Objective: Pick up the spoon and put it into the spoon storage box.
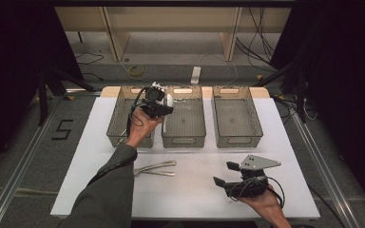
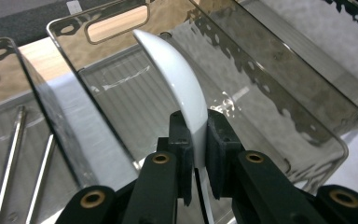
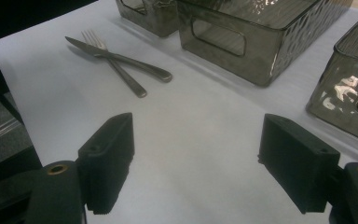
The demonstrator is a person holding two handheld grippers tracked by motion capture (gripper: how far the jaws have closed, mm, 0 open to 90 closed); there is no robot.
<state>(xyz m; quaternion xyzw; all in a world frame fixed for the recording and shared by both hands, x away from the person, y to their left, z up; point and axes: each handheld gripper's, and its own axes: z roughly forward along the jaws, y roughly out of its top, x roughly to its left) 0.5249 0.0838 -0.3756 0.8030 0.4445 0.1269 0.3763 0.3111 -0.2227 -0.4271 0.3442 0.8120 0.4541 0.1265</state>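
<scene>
Over the middle bin (image 1: 183,124), near its far-left corner, the left gripper (image 2: 195,140) has its jaws clamped on a white spoon (image 2: 179,84); the curved white piece rises between the pads and hangs above the bin's floor, not yet resting on it. That bin looks empty otherwise. Two metal utensils (image 2: 23,163) already lie in the left bin (image 1: 123,124), so I judge the sorting partly done. The right bin (image 1: 236,118), toward the table's far-right corner, seems to hold nothing. Toward the near edge of the white table (image 1: 199,190), left of centre, a fork (image 3: 114,67) and a knife (image 3: 121,58) lie crossed, waiting to be picked up. By the near-right corner the right gripper (image 3: 198,168) hovers with its jaws wide apart, nothing between them. Left to do: lower and release the spoon, then clear the fork and knife.
</scene>
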